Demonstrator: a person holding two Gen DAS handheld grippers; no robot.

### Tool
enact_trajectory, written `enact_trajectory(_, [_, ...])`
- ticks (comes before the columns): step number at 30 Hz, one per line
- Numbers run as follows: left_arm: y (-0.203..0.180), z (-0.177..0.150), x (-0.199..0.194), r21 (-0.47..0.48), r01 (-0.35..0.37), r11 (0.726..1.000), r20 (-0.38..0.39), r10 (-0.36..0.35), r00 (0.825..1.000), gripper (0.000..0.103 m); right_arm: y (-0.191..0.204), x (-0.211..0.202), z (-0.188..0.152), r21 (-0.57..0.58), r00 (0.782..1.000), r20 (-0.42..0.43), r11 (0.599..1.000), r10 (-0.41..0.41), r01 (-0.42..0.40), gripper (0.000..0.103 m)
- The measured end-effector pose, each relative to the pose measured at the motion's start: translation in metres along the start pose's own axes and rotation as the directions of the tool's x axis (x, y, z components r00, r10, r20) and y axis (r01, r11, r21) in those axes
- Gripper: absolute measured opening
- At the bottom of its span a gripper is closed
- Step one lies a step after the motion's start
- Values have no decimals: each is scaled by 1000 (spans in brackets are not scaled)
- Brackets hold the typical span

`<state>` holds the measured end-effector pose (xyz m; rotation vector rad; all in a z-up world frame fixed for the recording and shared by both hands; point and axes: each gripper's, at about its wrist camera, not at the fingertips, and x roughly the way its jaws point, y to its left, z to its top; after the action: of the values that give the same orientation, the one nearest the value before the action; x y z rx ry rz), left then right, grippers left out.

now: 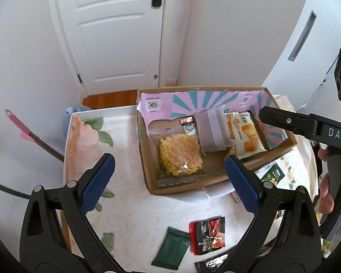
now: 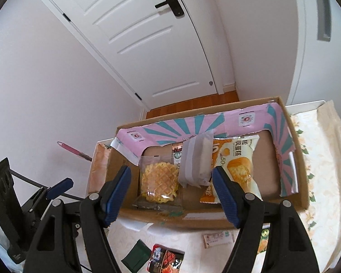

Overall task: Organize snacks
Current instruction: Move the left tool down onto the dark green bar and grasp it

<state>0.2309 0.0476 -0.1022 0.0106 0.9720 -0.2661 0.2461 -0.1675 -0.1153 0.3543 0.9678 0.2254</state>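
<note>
An open cardboard box [image 1: 177, 188] [image 2: 193, 220] with a pink and teal lining stands on the floral tablecloth. Inside lie a clear waffle pack [image 1: 180, 157] [image 2: 159, 184], a grey striped packet [image 1: 212, 129] [image 2: 195, 161] leaning on an orange cake pack [image 1: 245, 132] [image 2: 236, 168], and a small green sachet [image 1: 189, 128]. My left gripper [image 1: 170, 182] hangs open above the box's near left corner, holding nothing. My right gripper [image 2: 171, 195] is open over the box's front wall, clear of the snacks below. A dark green packet [image 1: 172, 248] [image 2: 136, 254] and a red-black packet [image 1: 208, 236] [image 2: 166, 259] lie loose on the cloth.
More loose snacks lie in front of the box: a green carton [image 1: 272, 175], a beige sachet [image 2: 218, 238], a black packet [image 1: 213, 261]. The table's left edge [image 1: 67, 150] drops toward a pink-handled tool [image 1: 22, 129]. A white door and walls stand behind. A person's hand [image 1: 327, 186] holds the right gripper.
</note>
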Motion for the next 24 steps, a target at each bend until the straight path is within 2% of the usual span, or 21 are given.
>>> enact_trajectory(9, [5, -23, -32, -33, -29, 999, 46, 30, 998, 97, 7, -34, -25, -36, 999, 49, 999, -11, 13, 69])
enact_trajectory(16, [6, -62, -58, -93, -82, 992, 50, 87, 995, 97, 10, -63, -54, -95, 996, 89, 995, -11, 19, 70])
enact_trajectory(17, [5, -68, -60, -102, -81, 991, 48, 86, 995, 97, 10, -66, -59, -106, 996, 92, 994, -11, 20, 74])
enact_trajectory(18, [5, -76, -63, -110, -81, 991, 47, 87, 995, 97, 10, -70, -65, -114, 995, 95, 993, -11, 22, 86])
enact_trajectory(19, [5, -82, -65, -112, -86, 990, 45, 91, 995, 97, 10, -73, -71, -121, 995, 99, 992, -7, 19, 90])
enact_trajectory(24, [-1, -114, -78, -110, -141, 984, 21, 144, 989, 97, 8, -83, -100, -147, 994, 106, 989, 9, 6, 92])
